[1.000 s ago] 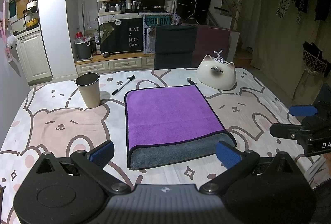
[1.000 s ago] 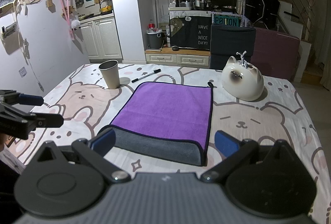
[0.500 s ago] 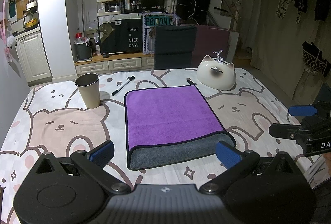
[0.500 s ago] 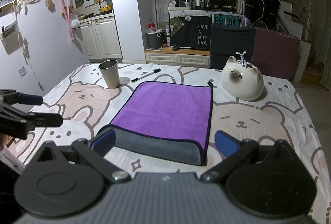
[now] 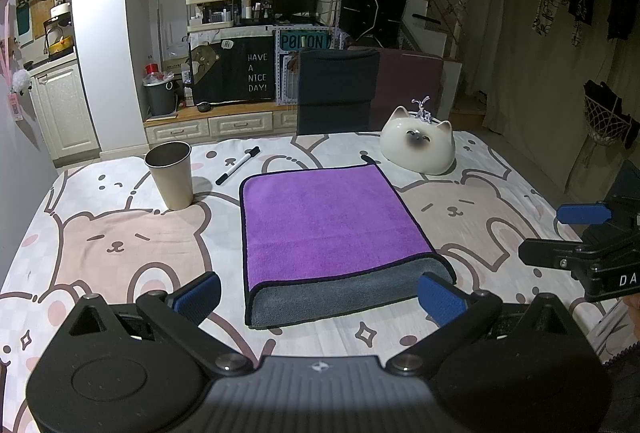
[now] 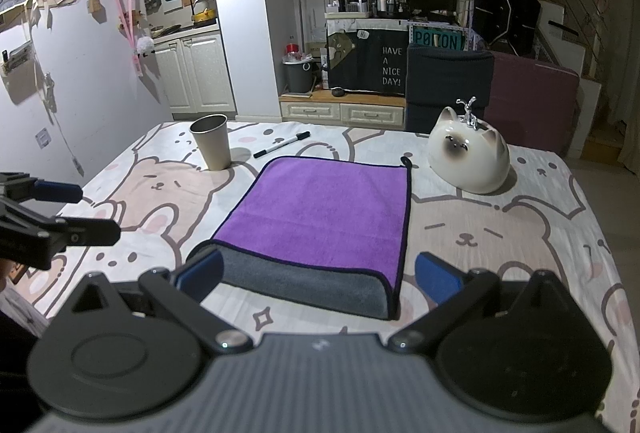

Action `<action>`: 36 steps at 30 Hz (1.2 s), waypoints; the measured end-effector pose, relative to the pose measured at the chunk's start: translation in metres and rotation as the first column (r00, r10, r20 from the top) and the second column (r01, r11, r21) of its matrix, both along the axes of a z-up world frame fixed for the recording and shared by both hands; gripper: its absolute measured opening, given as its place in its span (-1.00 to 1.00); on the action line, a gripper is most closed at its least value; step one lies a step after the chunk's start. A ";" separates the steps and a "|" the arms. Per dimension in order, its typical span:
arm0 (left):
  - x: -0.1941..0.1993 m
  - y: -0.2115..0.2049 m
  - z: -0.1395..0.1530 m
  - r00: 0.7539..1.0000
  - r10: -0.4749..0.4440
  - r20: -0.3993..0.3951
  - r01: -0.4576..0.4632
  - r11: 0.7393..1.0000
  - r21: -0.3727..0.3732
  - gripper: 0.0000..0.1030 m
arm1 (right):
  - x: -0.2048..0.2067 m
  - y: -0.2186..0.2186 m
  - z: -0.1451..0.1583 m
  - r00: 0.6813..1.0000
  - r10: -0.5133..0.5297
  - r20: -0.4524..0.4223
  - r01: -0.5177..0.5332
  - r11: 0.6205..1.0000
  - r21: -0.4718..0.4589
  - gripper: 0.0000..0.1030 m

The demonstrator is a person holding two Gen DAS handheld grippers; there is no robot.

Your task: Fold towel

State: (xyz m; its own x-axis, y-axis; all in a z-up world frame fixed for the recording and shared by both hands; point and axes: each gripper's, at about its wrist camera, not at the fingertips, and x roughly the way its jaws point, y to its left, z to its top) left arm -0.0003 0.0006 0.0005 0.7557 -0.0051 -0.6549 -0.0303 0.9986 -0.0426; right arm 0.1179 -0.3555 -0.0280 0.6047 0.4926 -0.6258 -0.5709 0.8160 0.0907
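Observation:
A purple towel with a grey underside lies folded over on the bear-print tablecloth, its rounded fold at the near edge; it also shows in the right wrist view. My left gripper is open and empty, held above the table just in front of the fold. My right gripper is open and empty, also just in front of the fold. Each gripper shows from the side in the other's view: the right one and the left one.
A metal cup stands at the back left. A black marker lies behind the towel. A white cat-shaped ceramic piece sits at the back right. A dark chair stands behind the table.

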 end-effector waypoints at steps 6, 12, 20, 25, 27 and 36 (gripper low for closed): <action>0.002 -0.006 -0.001 1.000 0.000 -0.005 0.000 1.000 -0.002 1.00 | 0.001 -0.001 -0.002 1.000 -0.002 -0.004 0.002 1.000 0.001 0.99; 0.007 -0.006 -0.003 1.000 0.000 0.007 0.000 1.000 0.014 1.00 | 0.006 0.001 -0.006 1.000 -0.004 -0.017 0.004 1.000 -0.014 0.99; 0.029 -0.014 -0.005 1.000 -0.021 0.016 0.020 0.998 0.061 1.00 | 0.019 0.011 -0.006 1.000 -0.011 0.008 0.011 0.999 -0.039 0.99; 0.044 -0.009 -0.010 1.000 -0.010 0.006 0.009 0.999 0.053 1.00 | 0.034 0.013 -0.009 1.000 -0.026 -0.017 0.025 0.998 -0.060 0.99; 0.051 -0.007 -0.013 1.000 -0.005 -0.010 0.006 0.998 0.057 1.00 | 0.042 0.014 -0.010 0.999 -0.034 -0.031 0.032 0.998 -0.063 0.99; 0.084 0.009 -0.038 0.994 0.036 -0.099 -0.031 0.998 0.057 1.00 | 0.075 0.022 -0.028 0.999 -0.037 -0.029 0.033 0.993 -0.115 0.99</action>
State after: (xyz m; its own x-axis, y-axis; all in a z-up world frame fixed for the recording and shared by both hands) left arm 0.0834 0.0091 -0.0373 0.6855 0.0577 -0.7258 -0.0650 0.9977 0.0179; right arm 0.1929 -0.3340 -0.0561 0.5996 0.3958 -0.6956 -0.5401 0.8415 0.0133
